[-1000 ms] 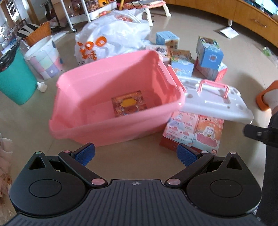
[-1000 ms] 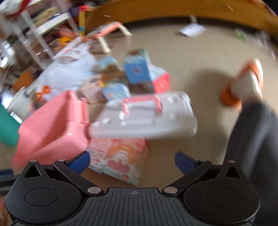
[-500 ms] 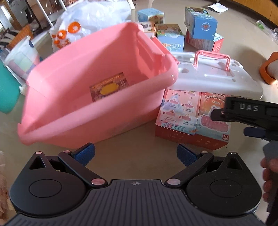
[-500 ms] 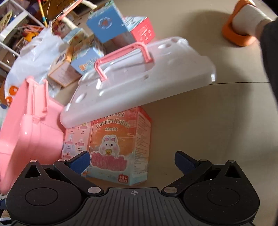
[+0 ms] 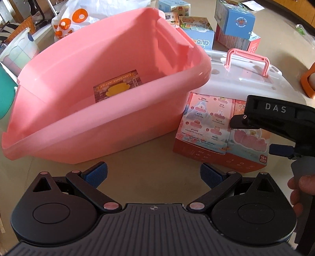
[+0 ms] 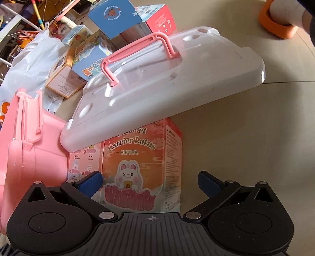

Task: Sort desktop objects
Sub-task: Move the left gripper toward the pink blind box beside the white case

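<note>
A pink plastic bin [image 5: 82,126] [image 6: 29,161] sits on the floor with one flat orange box [image 5: 117,87] lying inside. To its right lies an orange rabbit-print box [image 5: 220,141] [image 6: 141,169], half under a white lid with a pink handle [image 5: 246,78] [image 6: 167,84]. My left gripper [image 5: 153,174] is open in front of the bin, holding nothing. My right gripper [image 6: 149,183] is open just above the rabbit box, its fingers either side of the box's near end. In the left wrist view its black body [image 5: 275,118] hangs over that box.
Several blue and red toy boxes [image 5: 234,25] [image 6: 118,21] are piled behind the lid. A white plastic bag [image 5: 82,17] lies behind the bin, a teal bucket [image 5: 4,94] at far left. An orange slipper on a foot [image 6: 279,23] stands at far right.
Both grippers moved forward and lower. The right one swung in over the rabbit box; the left one came closer to the bin. Both stayed open.
</note>
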